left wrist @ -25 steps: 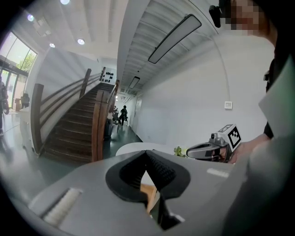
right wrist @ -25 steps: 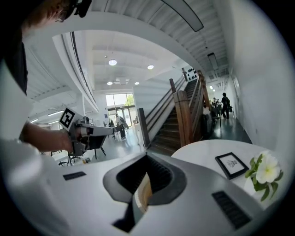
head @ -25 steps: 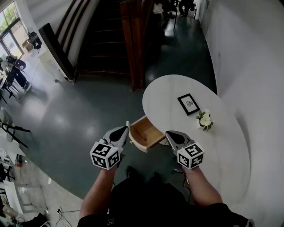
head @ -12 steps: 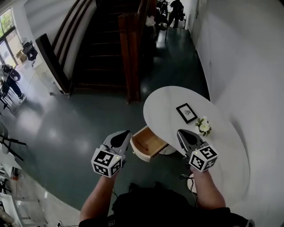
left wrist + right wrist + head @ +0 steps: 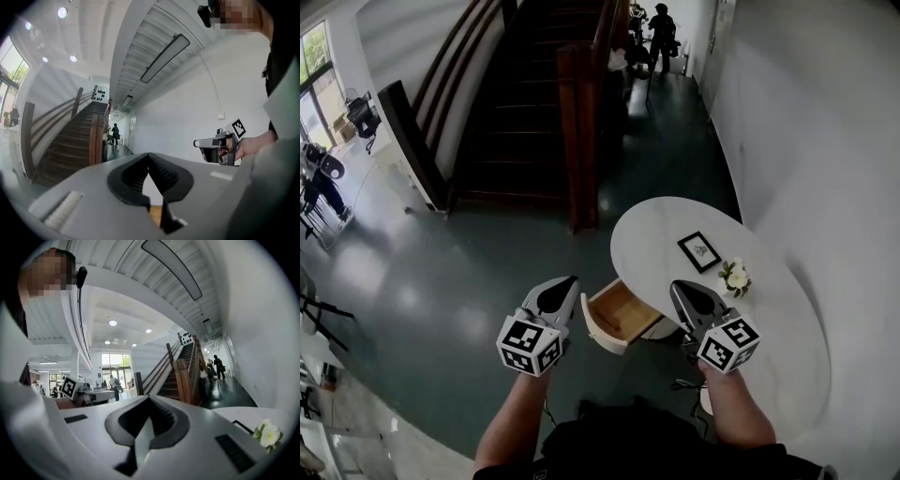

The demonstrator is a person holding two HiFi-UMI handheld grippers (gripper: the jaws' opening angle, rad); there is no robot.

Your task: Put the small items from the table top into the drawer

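Over the last second the right gripper (image 5: 679,287) has swung away from the drawer (image 5: 623,309), from just above its right corner out to its right, over the near edge of the table (image 5: 787,309). The left gripper (image 5: 566,281) has hardly shifted and hovers just left of the drawer, over the floor. The two now stand on either side of the drawer, which is pulled out as before and shows a bare wooden bottom. Nothing on the table top has moved.

I read this as the opening step being done and the first pick about to start, most likely with the right gripper, which is nearer the items.

Both pairs of fingers are pressed together at the tips, with nothing between them; the right pair will have to part before it can take anything.

The items lie beyond the drawer to its right, well apart from it. The frame (image 5: 698,250) is small, black-edged and lies flat, with a pale print inside. The flower (image 5: 735,277), a white bloom with green leaves, sits just beside the frame, on the side farther from the drawer. Flat on the top, the frame looks hard to nip by its thin edge; the flower looks light and easy to crush.
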